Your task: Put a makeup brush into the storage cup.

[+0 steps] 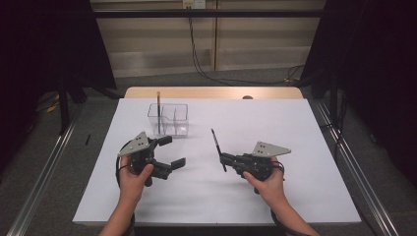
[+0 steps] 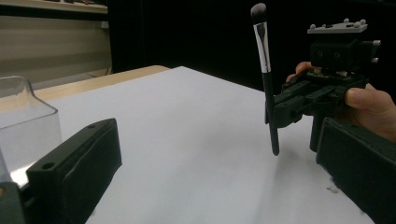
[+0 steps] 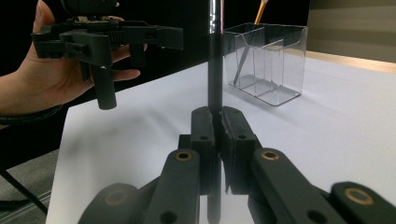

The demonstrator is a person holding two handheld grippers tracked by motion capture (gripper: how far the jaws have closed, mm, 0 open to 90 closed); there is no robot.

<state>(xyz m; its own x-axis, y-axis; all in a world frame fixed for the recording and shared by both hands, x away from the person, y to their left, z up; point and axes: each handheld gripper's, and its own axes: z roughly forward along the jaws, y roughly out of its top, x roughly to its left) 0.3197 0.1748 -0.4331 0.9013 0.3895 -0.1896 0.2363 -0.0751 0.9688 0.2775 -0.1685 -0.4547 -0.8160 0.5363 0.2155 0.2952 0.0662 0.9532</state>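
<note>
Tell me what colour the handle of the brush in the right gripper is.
Black handle with a silver ferrule, clearest in the left gripper view.

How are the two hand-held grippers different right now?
The right gripper is shut on a black makeup brush, held upright with the bristles on top; the left gripper stands open and holds nothing. The left one is nearer the clear organizer. Both are black, each held in one hand above the white table.
</note>
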